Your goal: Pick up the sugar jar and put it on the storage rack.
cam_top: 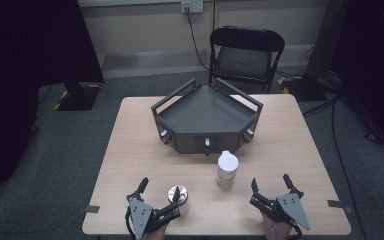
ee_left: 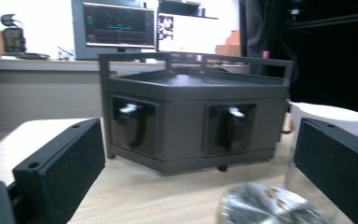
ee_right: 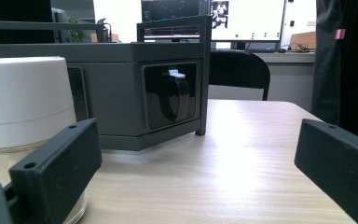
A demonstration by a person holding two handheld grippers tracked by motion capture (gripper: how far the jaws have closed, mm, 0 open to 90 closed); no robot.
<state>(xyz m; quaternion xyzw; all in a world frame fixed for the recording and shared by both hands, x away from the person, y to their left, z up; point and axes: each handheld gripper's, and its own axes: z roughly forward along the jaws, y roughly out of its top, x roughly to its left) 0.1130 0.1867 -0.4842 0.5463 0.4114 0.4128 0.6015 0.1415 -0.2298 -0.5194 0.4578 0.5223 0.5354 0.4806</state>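
A dark grey angular box [cam_top: 205,120] with a railed top and small white-tipped knobs on its front faces stands mid-table. In front of it stands a white-lidded clear jar [cam_top: 227,169]. Near the front edge sits a short jar with a shiny metal lid [cam_top: 178,196]. My left gripper [cam_top: 160,188] is open, its right finger beside the metal lid. In the left gripper view the metal lid [ee_left: 265,205] lies low between the jaws, nearer the right one, with the box [ee_left: 191,116] ahead. My right gripper [cam_top: 270,182] is open and holds nothing, right of the white-lidded jar [ee_right: 25,102].
A black folding chair [cam_top: 245,52] stands behind the wooden table [cam_top: 290,140]. Cables run over the floor at the right. Monitors on a desk [ee_left: 116,28] show beyond the box. Bare tabletop lies on both sides of the box.
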